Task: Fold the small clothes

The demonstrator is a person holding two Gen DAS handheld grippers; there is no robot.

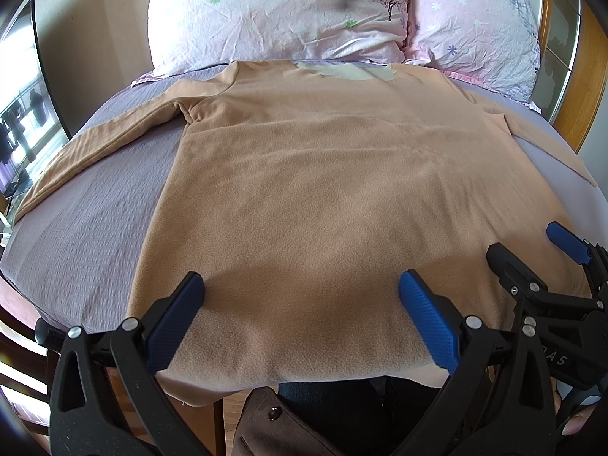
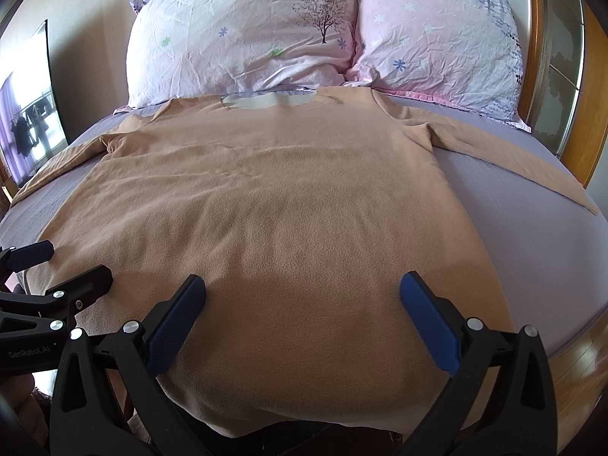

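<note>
A tan long-sleeved fleece shirt [image 1: 304, 174] lies spread flat on the bed, collar toward the pillows, sleeves out to both sides; it also shows in the right wrist view [image 2: 273, 197]. My left gripper [image 1: 300, 288] is open and empty, hovering over the shirt's near hem. My right gripper [image 2: 302, 288] is open and empty over the hem too, just to the right of the left one. The right gripper also shows at the right edge of the left wrist view [image 1: 532, 254], and the left gripper at the left edge of the right wrist view [image 2: 64, 262].
The shirt lies on a lilac bedsheet [image 1: 91, 220]. Two pink flowered pillows [image 1: 273, 15] [image 2: 437, 38] stand at the head. A wooden headboard [image 2: 539, 53] is on the right and a window [image 2: 26, 125] on the left. The bed's near edge is under the hem.
</note>
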